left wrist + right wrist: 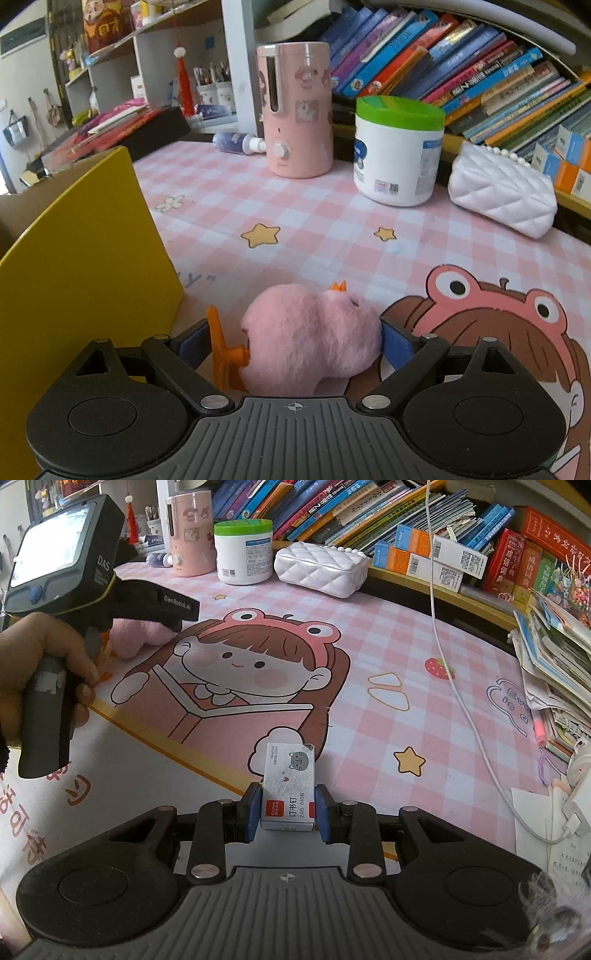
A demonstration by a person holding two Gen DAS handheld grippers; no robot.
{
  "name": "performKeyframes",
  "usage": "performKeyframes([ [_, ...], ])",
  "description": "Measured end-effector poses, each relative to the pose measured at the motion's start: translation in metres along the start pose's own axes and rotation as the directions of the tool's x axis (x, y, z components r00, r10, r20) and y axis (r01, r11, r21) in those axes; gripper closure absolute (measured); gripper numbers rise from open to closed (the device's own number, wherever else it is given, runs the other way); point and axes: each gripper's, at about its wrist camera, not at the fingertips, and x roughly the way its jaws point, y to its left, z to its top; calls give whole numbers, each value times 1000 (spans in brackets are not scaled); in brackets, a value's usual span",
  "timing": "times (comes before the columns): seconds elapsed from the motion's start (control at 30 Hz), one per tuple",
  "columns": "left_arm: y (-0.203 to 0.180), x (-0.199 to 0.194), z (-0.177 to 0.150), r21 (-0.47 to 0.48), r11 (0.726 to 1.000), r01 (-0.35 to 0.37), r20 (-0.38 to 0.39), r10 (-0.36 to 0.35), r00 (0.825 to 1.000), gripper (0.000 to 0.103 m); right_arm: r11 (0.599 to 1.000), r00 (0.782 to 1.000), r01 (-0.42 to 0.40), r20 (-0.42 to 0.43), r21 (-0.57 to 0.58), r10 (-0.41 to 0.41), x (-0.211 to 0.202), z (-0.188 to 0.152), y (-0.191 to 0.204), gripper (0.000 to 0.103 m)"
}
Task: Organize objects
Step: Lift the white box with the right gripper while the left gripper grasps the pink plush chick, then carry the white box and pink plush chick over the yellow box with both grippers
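My left gripper (295, 341) is shut on a pink plush bird (314, 336) with an orange beak and orange feet, low over the pink checked desk mat. The plush also shows in the right wrist view (133, 637), under the left gripper's black body (155, 605). My right gripper (288, 808) is shut on a small white staples box (290, 784) with a grey cat print, its blue pads pressing both sides. The box is held just above the mat.
A yellow-sided cardboard box (81, 251) stands left of the plush. At the back stand a pink appliance (295, 110), a white green-lidded jar (397, 151) and a white quilted pouch (502, 192). Books line the shelf. A white cable (447, 664) and paper stacks lie right.
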Motion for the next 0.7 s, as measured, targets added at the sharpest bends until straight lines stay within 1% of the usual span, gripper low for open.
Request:
performKeyframes([
  [0.07, 2, -5, -1, 3, 1000, 15, 8, -15, 1000, 17, 1000, 1000, 0, 0, 1, 0, 0, 0, 0, 75],
  [0.2, 8, -19, -2, -27, 999, 42, 21, -41, 999, 18, 1000, 1000, 5, -1, 4, -5, -1, 0, 2, 75],
  [0.33, 9, -43, -2, -27, 995, 101, 45, -99, 994, 18, 1000, 1000, 2, -5, 16, -2, -1, 0, 3, 75],
  [0.5, 18, -79, -3, -22, 983, 183, 86, -181, 980, 18, 999, 1000, 1, -8, 47, -1, -7, -1, 7, 75],
  [0.7, 38, -122, -12, -7, 968, 249, 129, -246, 961, 18, 997, 1000, -2, 29, 81, 0, -25, -1, 19, 75],
])
